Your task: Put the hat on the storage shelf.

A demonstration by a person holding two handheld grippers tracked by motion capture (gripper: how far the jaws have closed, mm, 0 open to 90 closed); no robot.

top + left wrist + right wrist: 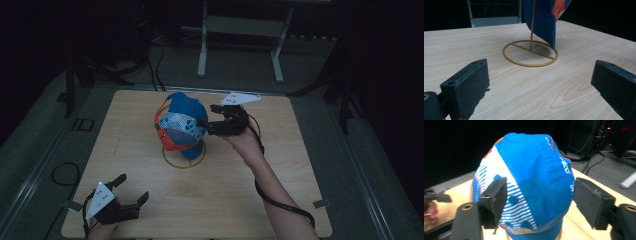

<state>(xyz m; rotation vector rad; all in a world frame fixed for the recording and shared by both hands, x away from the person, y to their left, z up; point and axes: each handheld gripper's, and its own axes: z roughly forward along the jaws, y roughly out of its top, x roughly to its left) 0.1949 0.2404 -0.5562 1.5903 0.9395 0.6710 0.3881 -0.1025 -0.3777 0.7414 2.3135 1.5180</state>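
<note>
- Two tongs. The right tongs (206, 124), at about one o'clock from the worktop's middle, are released: the jaws stand apart either side of the cap's crown, whether they touch it I cannot tell.
- The left tongs (134, 189), at seven o'clock near the front edge, are released and hold nothing.
- One cap (181, 127), blue with white striped panels and orange trim, hangs on one gold wire stand (184, 161) at the centre of the wooden worktop (250, 200).
- White lettering on the cap is too blurred to read.
</note>
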